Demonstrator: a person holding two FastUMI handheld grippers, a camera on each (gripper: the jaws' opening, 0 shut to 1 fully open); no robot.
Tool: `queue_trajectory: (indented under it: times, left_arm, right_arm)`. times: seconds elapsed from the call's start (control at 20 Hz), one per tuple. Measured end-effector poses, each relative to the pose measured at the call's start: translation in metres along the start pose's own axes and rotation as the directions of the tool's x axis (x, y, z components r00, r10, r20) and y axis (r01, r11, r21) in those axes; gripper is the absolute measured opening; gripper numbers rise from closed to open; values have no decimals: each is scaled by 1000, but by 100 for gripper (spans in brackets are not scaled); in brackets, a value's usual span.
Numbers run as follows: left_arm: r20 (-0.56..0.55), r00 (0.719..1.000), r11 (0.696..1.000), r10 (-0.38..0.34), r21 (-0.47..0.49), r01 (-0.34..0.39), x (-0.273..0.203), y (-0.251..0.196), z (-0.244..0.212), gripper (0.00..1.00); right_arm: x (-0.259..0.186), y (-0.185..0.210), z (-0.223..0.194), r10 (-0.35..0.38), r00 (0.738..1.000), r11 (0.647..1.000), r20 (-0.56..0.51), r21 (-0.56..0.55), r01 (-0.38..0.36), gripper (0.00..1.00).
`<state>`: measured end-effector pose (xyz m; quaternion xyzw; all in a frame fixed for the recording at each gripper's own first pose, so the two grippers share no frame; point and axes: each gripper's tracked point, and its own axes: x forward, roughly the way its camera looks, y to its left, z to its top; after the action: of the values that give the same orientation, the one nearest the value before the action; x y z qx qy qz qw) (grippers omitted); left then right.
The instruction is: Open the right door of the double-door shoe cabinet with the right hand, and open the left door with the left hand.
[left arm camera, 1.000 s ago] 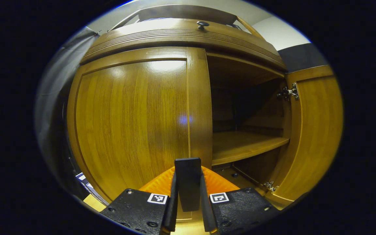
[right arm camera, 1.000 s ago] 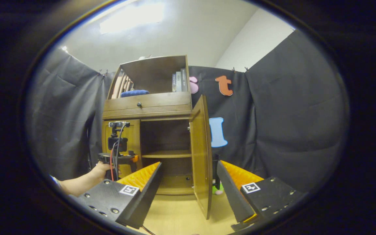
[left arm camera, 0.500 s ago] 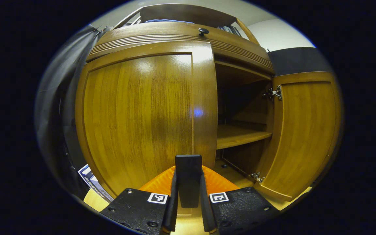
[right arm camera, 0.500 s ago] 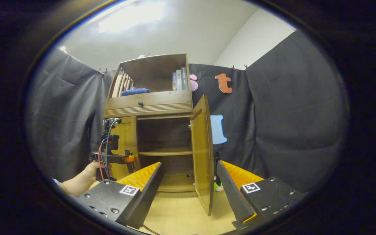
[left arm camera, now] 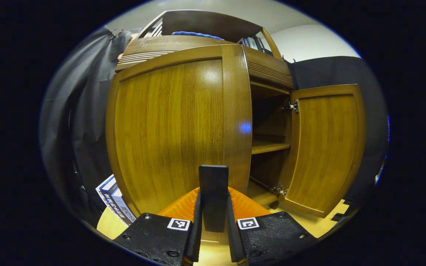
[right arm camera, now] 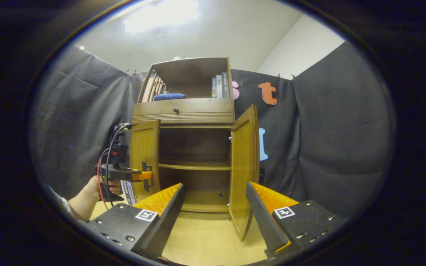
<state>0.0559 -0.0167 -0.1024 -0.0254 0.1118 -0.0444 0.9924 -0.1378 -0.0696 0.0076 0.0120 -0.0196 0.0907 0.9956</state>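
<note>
The left claw (left arm camera: 213, 236) is clamped on the dark handle (left arm camera: 213, 192) at the lower free edge of the left door (left arm camera: 168, 125), a hold that lets the panel be swung outward on its hinges; the door stands partly open. The right door (right arm camera: 243, 162) of the shoe cabinet (right arm camera: 183, 112) is already swung wide, so the right claw (right arm camera: 213, 207) is held back from it, spread wide and gripping nothing, above the floor (right arm camera: 205, 240).

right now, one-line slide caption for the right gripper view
Right gripper open before shoe cabinet; both doors ajar.
</note>
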Motion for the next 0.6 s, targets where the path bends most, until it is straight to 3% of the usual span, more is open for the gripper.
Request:
queue_trajectory:
  times: [0.3, 0.6]
  left_arm:
    - [-9, 1000, 998, -26, 59, 26, -39, 14, -13, 34]
    - [-13, 1000, 998, -9, 55, 10, -73, 36, -17, 32]
  right_arm:
    - [3, 8, -3, 22, 1000, 1000, -10, 14, -22, 99]
    - [4, 17, 4, 38, 999, 999, 12, 11, -38, 99]
